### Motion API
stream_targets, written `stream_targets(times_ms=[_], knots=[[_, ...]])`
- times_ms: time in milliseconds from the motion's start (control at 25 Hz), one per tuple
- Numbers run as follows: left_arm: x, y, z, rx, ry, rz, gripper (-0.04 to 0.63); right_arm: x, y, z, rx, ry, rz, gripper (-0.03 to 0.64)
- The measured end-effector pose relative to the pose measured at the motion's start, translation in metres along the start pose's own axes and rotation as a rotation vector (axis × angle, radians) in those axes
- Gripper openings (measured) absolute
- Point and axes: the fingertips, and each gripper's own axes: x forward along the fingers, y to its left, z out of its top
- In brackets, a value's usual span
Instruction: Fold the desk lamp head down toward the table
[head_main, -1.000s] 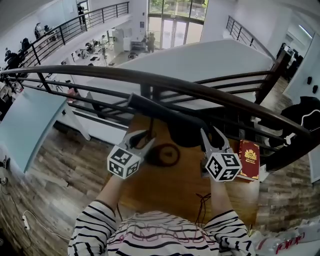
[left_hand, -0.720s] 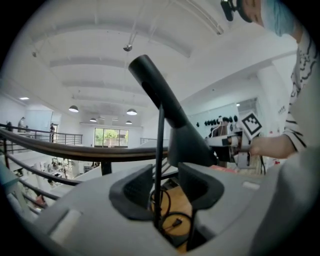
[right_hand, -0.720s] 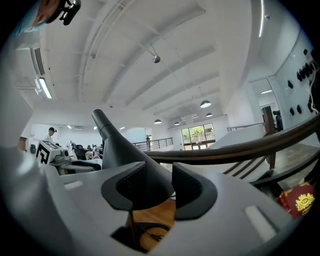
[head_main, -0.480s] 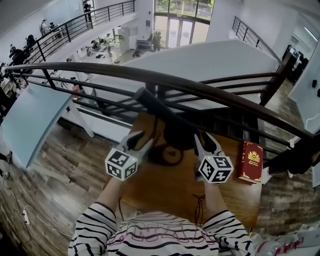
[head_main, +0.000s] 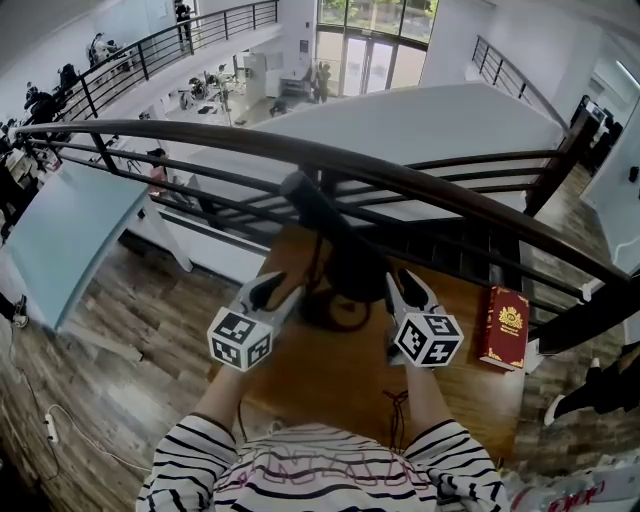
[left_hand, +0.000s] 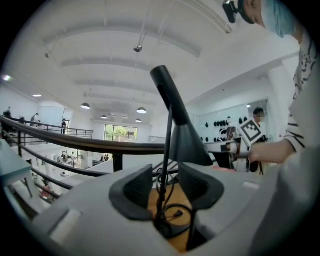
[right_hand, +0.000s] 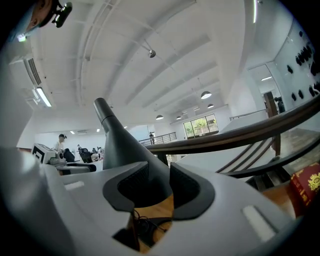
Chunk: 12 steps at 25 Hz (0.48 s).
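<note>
A black desk lamp stands on the wooden table (head_main: 340, 385), with its cone-shaped head (head_main: 357, 268) raised and its round base (head_main: 335, 312) below. My left gripper (head_main: 270, 292) is at the lamp's left side. In the left gripper view my left gripper (left_hand: 165, 181) is open, with the thin stem (left_hand: 164, 165) standing free between the pads. My right gripper (head_main: 405, 288) is at the head's right side. In the right gripper view the lamp head (right_hand: 125, 150) fills the gap of my right gripper (right_hand: 159, 187), whose jaws are closing; no firm pinch shows.
A dark curved railing (head_main: 450, 195) runs right behind the table, with a drop to a lower floor beyond. A red book (head_main: 507, 326) lies at the table's right edge. A thin cord (head_main: 397, 405) trails near the front edge. The lamp's cable (left_hand: 177, 216) coils by the base.
Both grippers have drawn in toward the lamp. The right one has come down and left beside the lamp head. The left one has edged up to the stem.
</note>
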Motion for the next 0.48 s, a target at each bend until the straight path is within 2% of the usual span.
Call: stream_targets(times_ms=[480], knots=[[-0.024, 0.008, -0.002, -0.014, 0.003, 0.032, 0.16, -0.003, 0.008, -0.003, -0.019, 0.036, -0.022, 0.121]])
